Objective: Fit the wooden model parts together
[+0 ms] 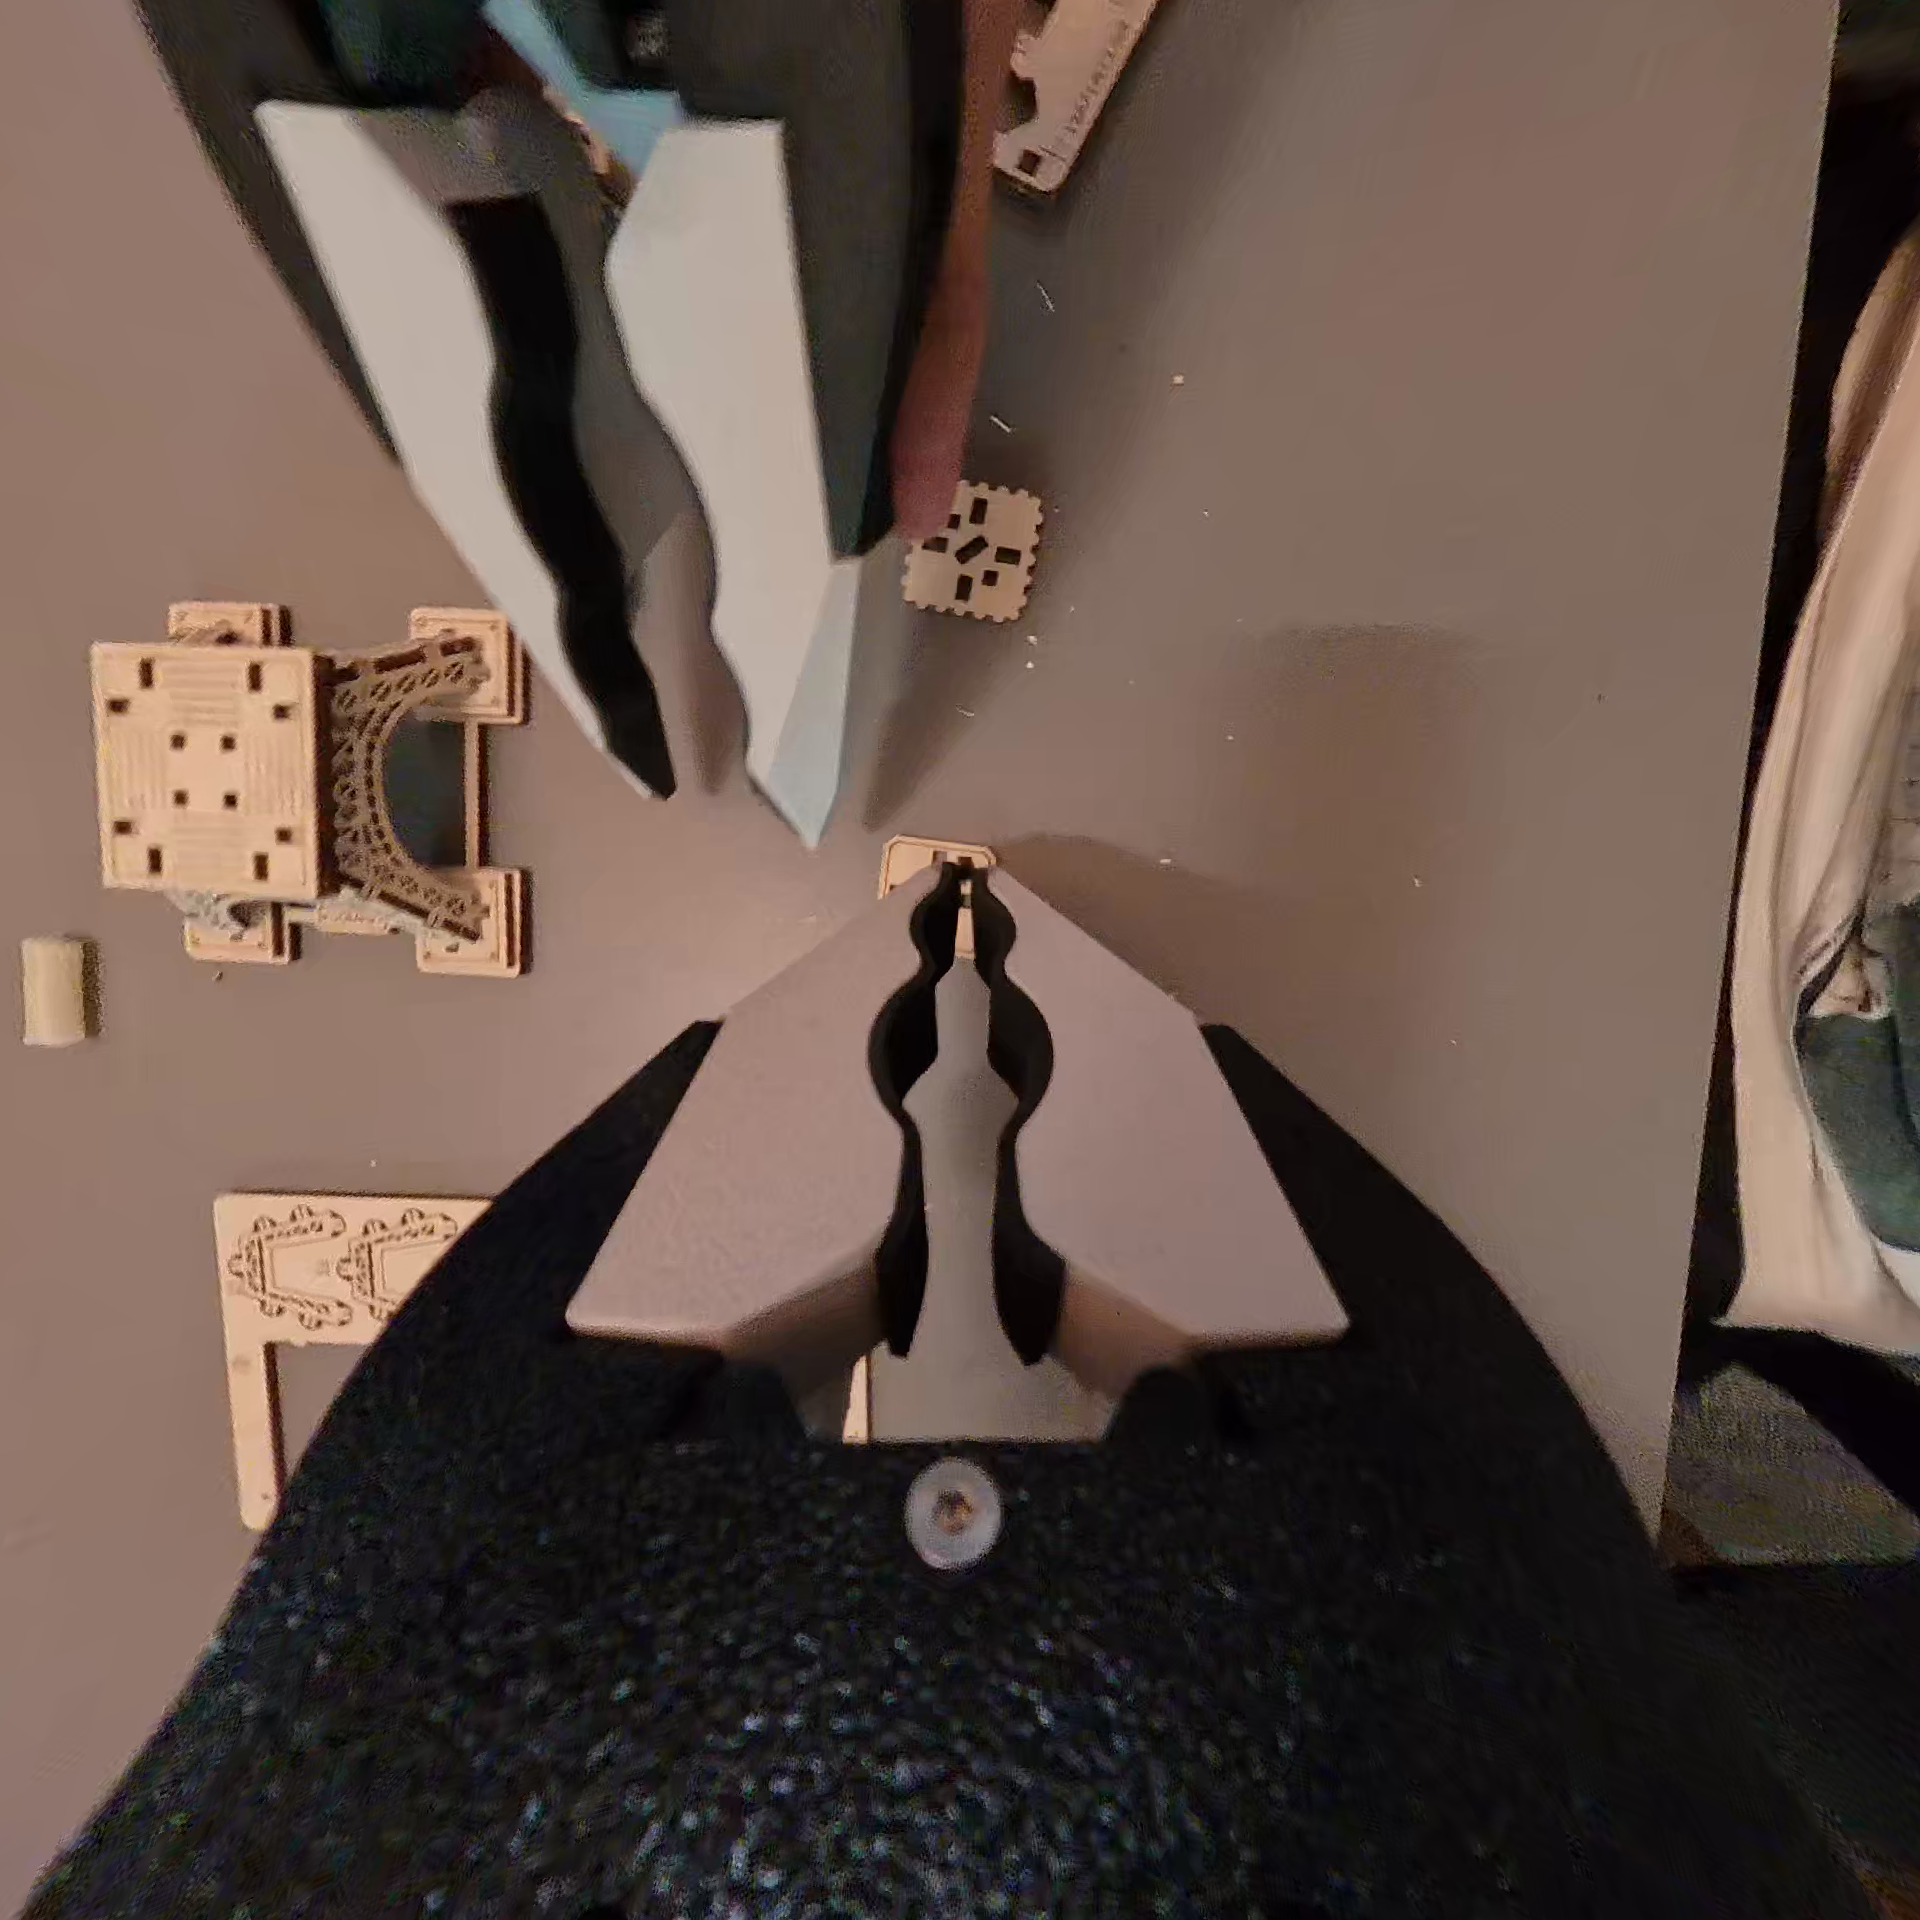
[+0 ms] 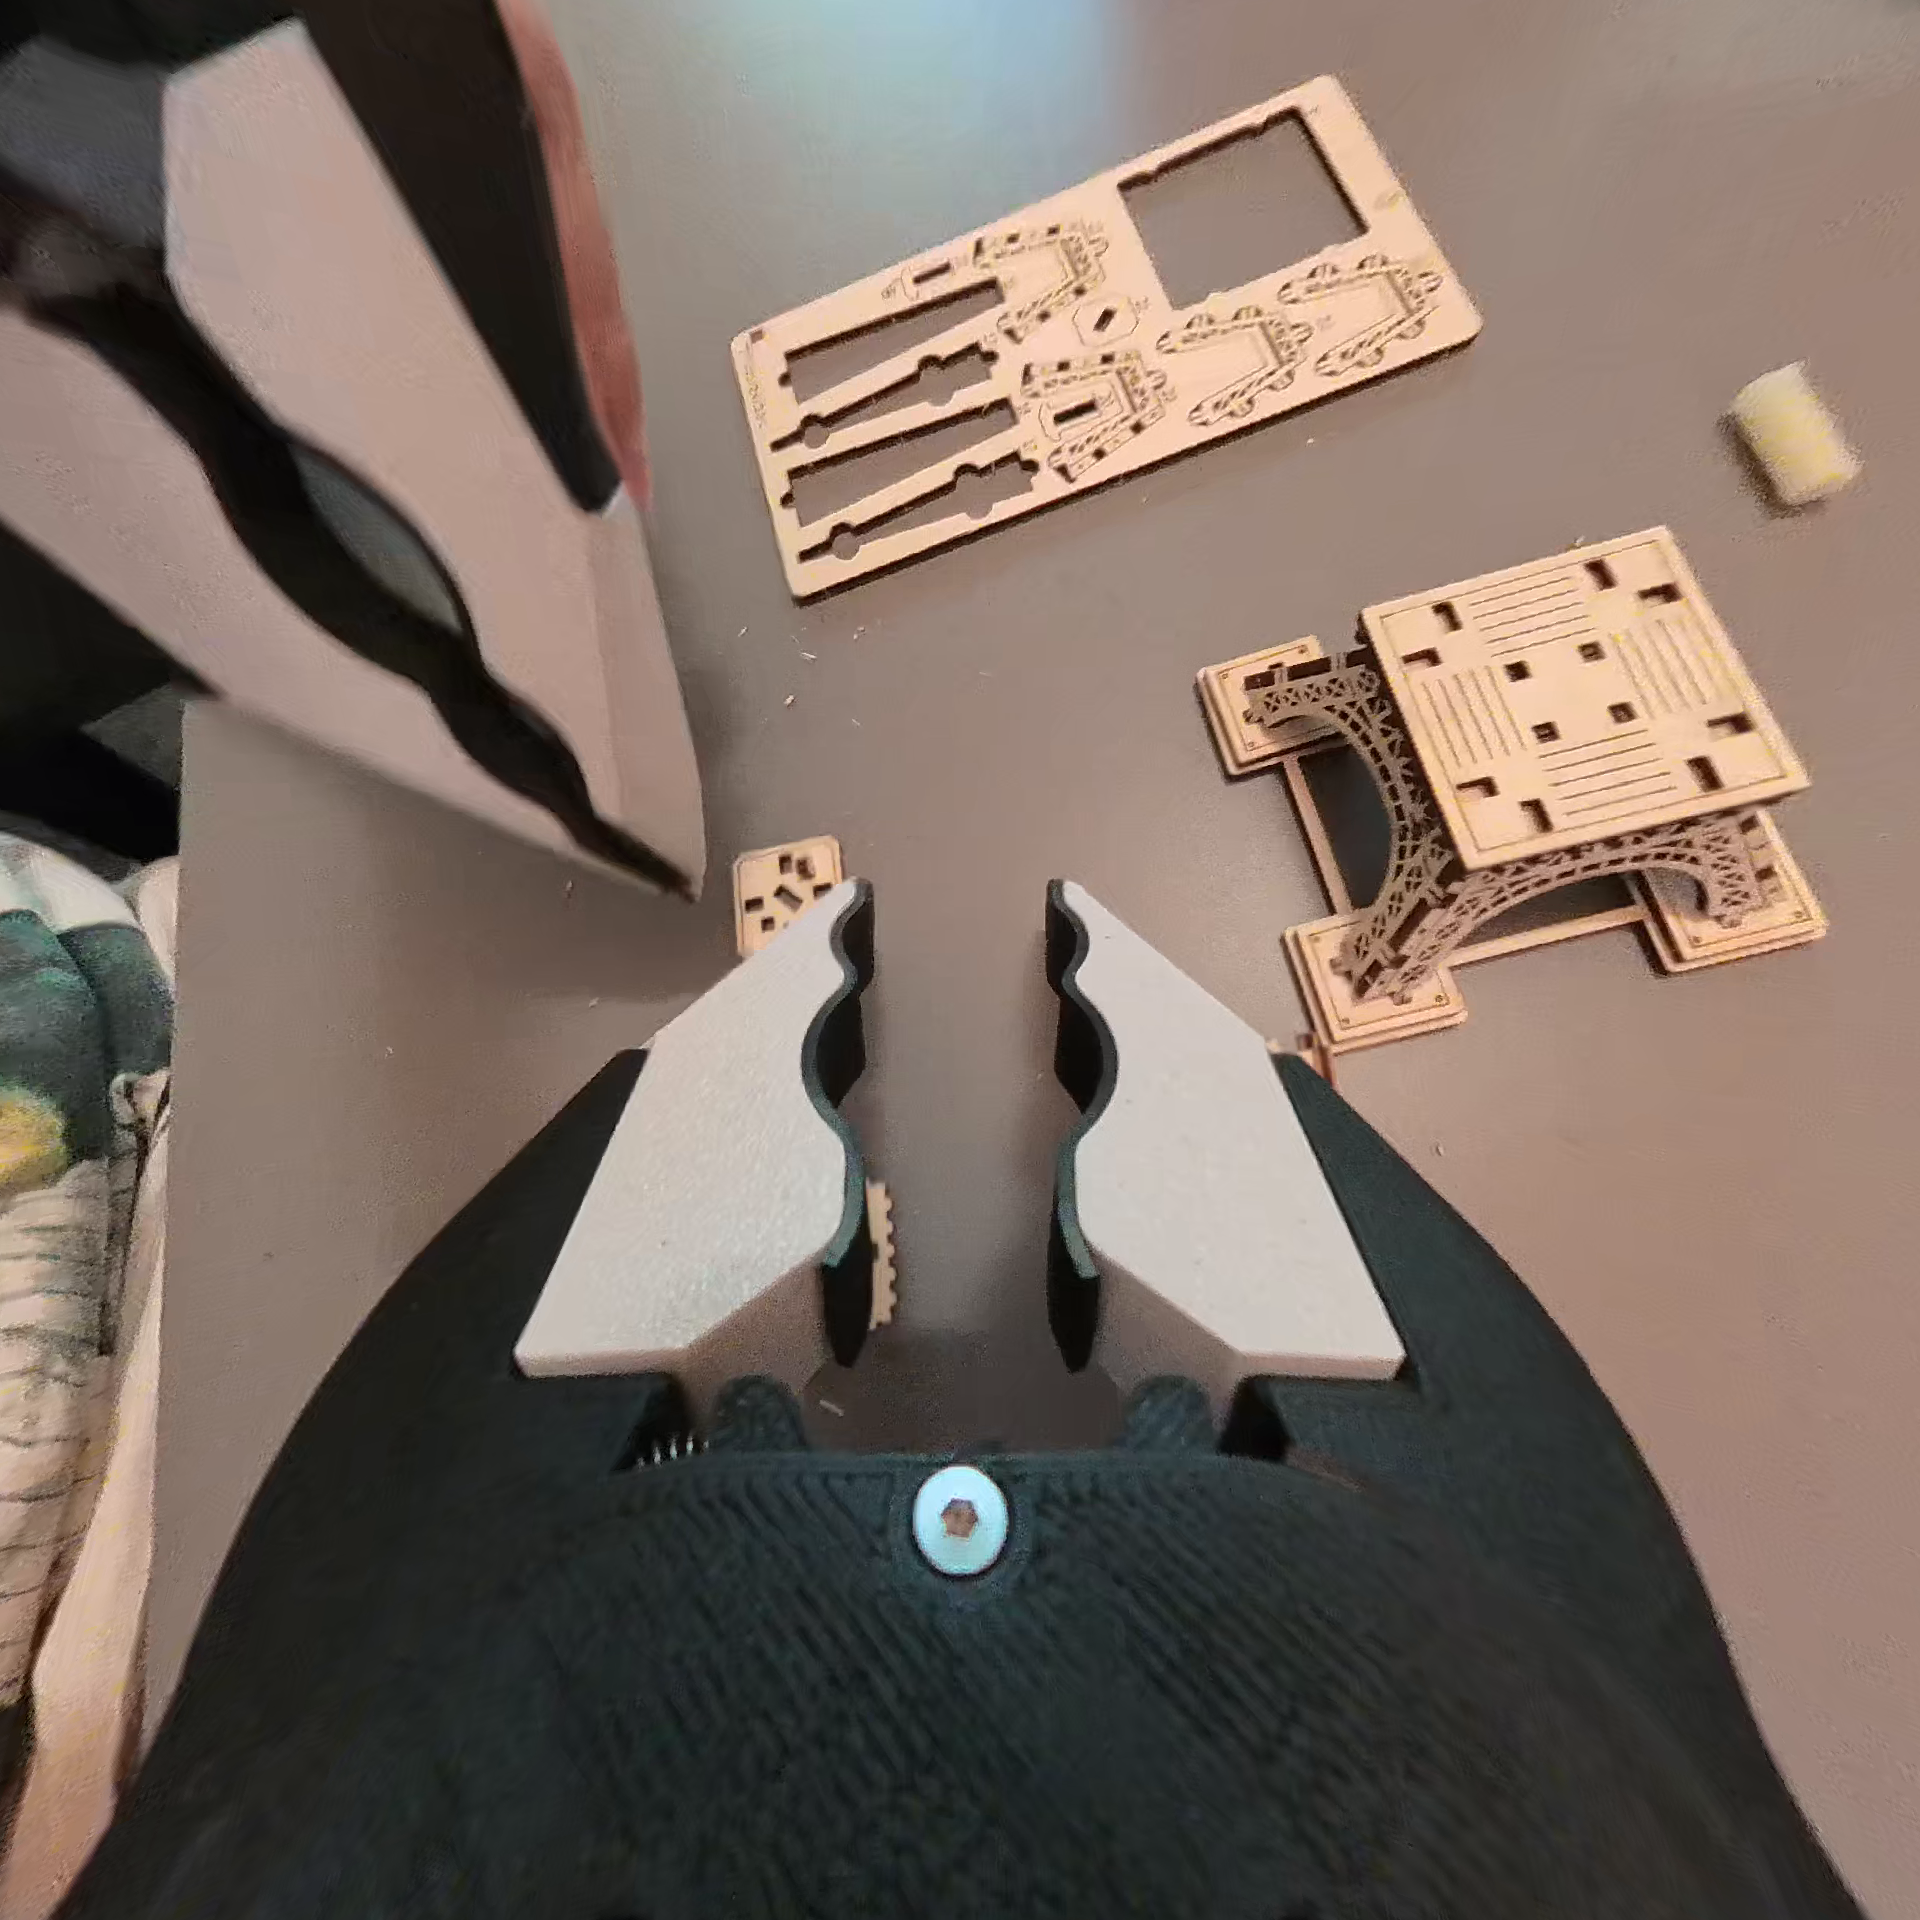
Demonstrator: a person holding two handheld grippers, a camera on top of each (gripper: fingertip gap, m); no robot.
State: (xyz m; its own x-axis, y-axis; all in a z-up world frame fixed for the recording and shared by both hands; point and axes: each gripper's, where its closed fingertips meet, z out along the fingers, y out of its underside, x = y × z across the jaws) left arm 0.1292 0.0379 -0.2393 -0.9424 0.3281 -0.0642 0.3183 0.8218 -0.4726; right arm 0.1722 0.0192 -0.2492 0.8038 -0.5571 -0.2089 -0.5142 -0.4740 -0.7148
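Note:
The part-built wooden tower base [image 1: 208, 769] stands on the grey table at the left; in the right wrist view it [image 2: 1579, 707] is at the right. A small wooden plate with slots [image 1: 914, 862] lies just beyond my left gripper [image 1: 961, 883], whose fingers are closed with nothing seen between them. In the right wrist view this plate [image 2: 779, 894] lies flat between the left gripper [image 2: 675, 883] and my right gripper [image 2: 956, 904], which is open and empty above the table. A toothed wooden square [image 1: 971, 556] lies beside the right gripper [image 1: 738, 805].
A punched-out wooden parts sheet [image 2: 1091, 343] lies behind the plate, and another sheet [image 1: 1070, 94] lies at the far edge. A pale foam cylinder [image 2: 1792, 447] lies near the tower base. The table edge [image 1: 1756, 727] runs along the right, with patterned cloth [image 1: 1839, 935] past it. The pale foam cylinder [image 2: 1792, 447] sits 15 cm or so from the ends of my right fingers. Look for it in the left wrist view [image 1: 55, 983] too.

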